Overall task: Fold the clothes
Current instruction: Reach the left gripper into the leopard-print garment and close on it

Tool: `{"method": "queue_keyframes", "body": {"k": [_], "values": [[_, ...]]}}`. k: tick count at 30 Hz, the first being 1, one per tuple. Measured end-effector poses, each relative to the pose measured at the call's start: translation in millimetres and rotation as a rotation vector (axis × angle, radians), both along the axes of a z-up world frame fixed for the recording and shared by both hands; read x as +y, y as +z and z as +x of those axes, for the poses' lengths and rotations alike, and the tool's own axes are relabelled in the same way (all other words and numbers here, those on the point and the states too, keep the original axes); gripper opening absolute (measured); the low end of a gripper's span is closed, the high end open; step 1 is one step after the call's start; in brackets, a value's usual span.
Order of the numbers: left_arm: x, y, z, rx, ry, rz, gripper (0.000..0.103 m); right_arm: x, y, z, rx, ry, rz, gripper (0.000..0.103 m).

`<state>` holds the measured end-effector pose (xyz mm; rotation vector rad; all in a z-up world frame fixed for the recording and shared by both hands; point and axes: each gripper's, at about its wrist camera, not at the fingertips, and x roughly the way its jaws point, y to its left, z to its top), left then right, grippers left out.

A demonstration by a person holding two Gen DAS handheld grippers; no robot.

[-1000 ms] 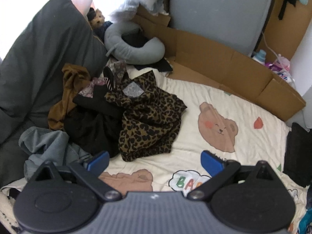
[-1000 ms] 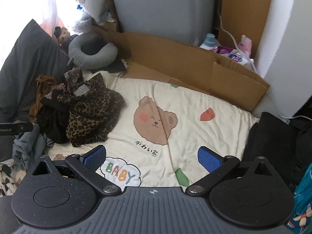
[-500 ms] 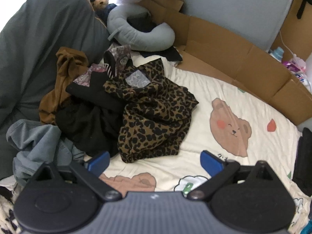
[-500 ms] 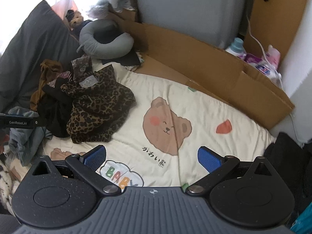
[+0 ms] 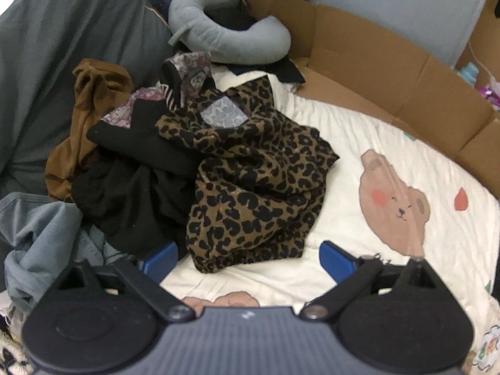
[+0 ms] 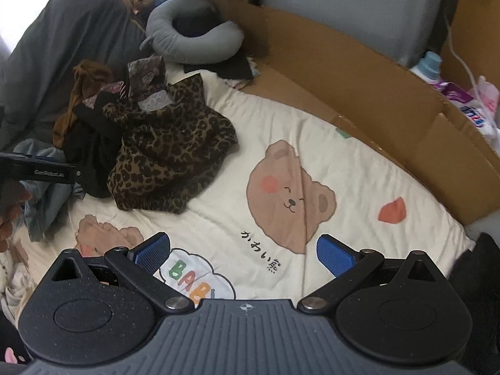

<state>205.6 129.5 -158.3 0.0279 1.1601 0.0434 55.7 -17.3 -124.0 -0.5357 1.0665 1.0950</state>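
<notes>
A crumpled leopard-print garment (image 5: 256,187) lies on top of a heap of clothes on the cream bear-print sheet (image 5: 375,143). The heap also holds a black garment (image 5: 131,193), a brown one (image 5: 90,100) and a grey-blue one (image 5: 40,234). My left gripper (image 5: 247,261) is open and empty, its fingertips just short of the leopard garment's near hem. My right gripper (image 6: 243,251) is open and empty over the sheet, to the right of the leopard garment (image 6: 168,156). The left gripper's side (image 6: 37,172) shows at the left edge of the right wrist view.
A grey neck pillow (image 5: 225,31) and a dark grey cushion (image 5: 62,47) lie behind the heap. A cardboard wall (image 6: 359,87) runs along the far side of the sheet. Bottles and packets (image 6: 453,87) stand behind it. A dark cloth (image 6: 478,281) lies at the right.
Both grippers have moved forward and left toward the clothes heap. The leopard garment now sits closer to the left gripper's fingertips. Both grippers stay open.
</notes>
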Motion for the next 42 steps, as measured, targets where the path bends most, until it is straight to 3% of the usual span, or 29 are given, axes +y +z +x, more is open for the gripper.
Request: {"method": "queue_keyframes", "body": {"k": [8, 14, 21, 26, 30, 36, 42], "values": [[2.2, -47.3, 13.3, -0.021, 0.015, -0.010, 0.091, 7.8, -43.4, 8.5, 0.003, 0.058, 0.061, 0.102], [9.3, -65.3, 22.4, -0.081, 0.017, 0.000, 0.089, -1.8, -80.3, 13.5, 0.018, 0.055, 0.106, 0.103], [20.4, -69.1, 42.8, -0.157, 0.016, 0.010, 0.086, -21.7, -118.8, 13.8, 0.024, 0.033, 0.150, 0.102], [33.9, -72.7, 69.2, -0.183, 0.030, -0.018, 0.085, -29.1, -147.5, 20.7, 0.072, -0.052, 0.156, 0.103], [44.0, -77.7, 93.9, -0.208, 0.045, 0.021, 0.087, -32.0, -164.8, 18.8, 0.084, -0.059, 0.149, 0.102], [48.1, -76.2, 109.9, -0.255, 0.049, 0.046, 0.086, -31.5, -173.3, 20.0, 0.105, -0.076, 0.152, 0.102], [34.3, -60.9, 125.2, -0.303, -0.046, 0.104, 0.091, -30.9, -173.9, 22.3, 0.112, -0.089, 0.160, 0.103]]}}
